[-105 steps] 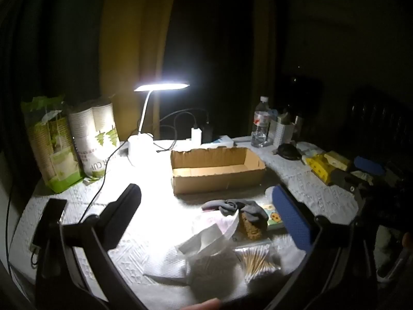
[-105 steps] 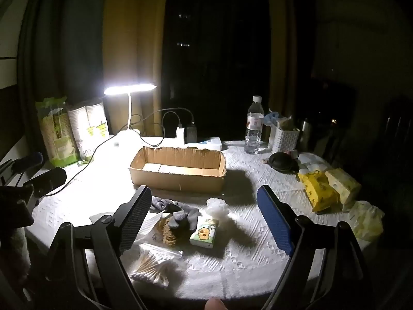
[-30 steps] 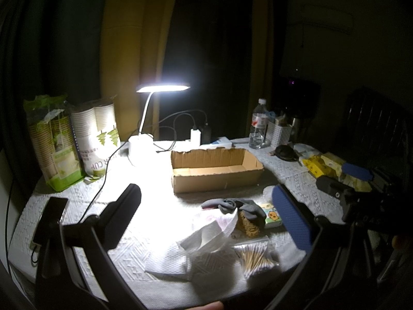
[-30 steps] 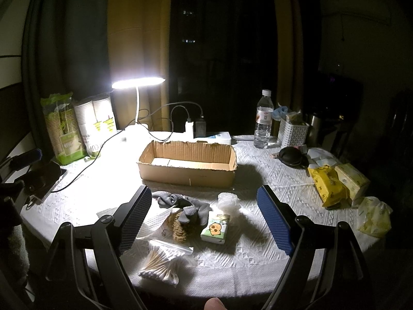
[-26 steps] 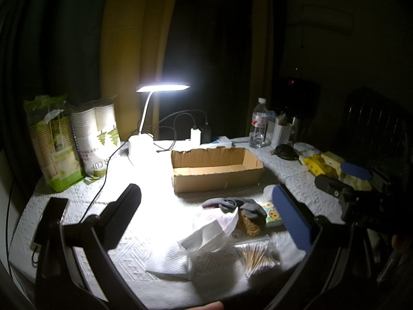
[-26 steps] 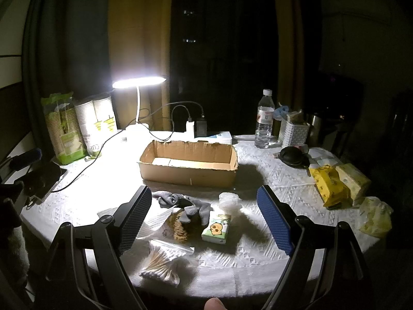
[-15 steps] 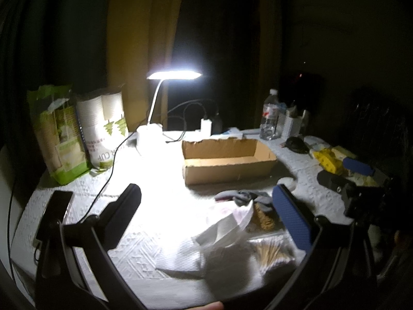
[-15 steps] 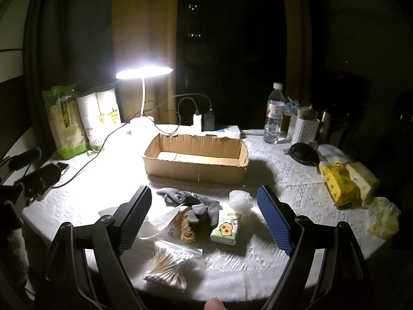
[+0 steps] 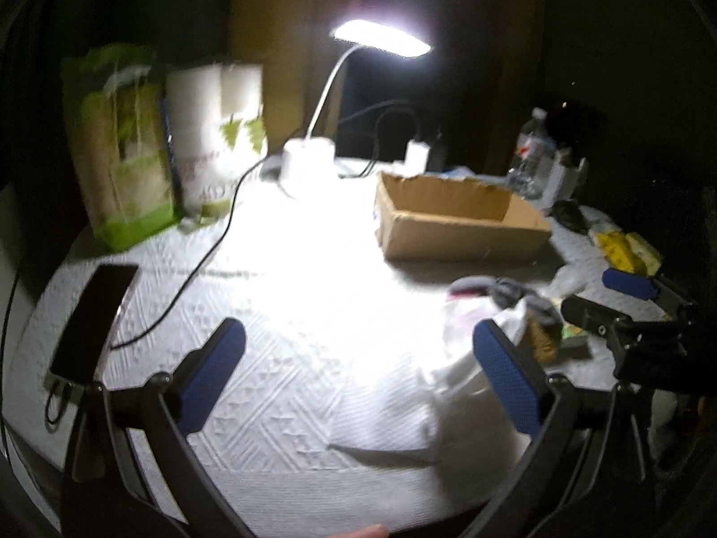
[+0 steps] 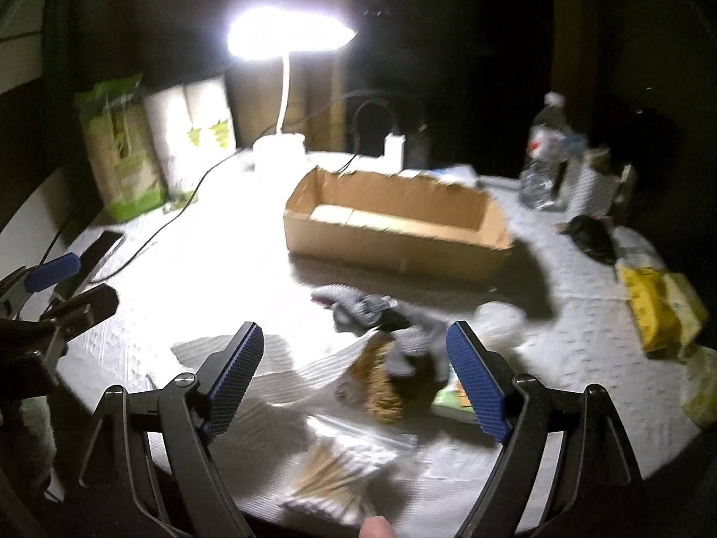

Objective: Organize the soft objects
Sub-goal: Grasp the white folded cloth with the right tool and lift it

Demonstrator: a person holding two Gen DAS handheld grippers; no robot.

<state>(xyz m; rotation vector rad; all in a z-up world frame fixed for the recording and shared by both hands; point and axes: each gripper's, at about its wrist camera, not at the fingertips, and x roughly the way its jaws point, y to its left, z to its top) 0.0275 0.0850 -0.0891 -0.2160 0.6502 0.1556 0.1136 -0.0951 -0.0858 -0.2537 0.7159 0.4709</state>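
An open cardboard box point(image 10: 394, 228) stands mid-table, also in the left wrist view point(image 9: 457, 224). In front of it lie grey gloves point(image 10: 372, 314), a brown scrubby pad point(image 10: 381, 385), a small tissue pack point(image 10: 452, 399), a bag of cotton swabs point(image 10: 336, 470) and a white plastic bag point(image 9: 466, 358). My right gripper point(image 10: 354, 376) is open and empty, low over the pile. My left gripper point(image 9: 358, 367) is open and empty over the white tablecloth, left of the pile. Each gripper shows at the edge of the other's view.
A lit desk lamp point(image 10: 287, 40) and its cable stand behind the box. Packs of paper cups point(image 9: 166, 148) stand at the far left, a phone point(image 9: 94, 314) lies near the left edge. A water bottle point(image 10: 546, 152), a dark object and yellow packs point(image 10: 654, 309) sit on the right.
Both grippers have moved forward and down toward the table. The right gripper now hangs close over the gloves and pad. Both views are blurred by motion.
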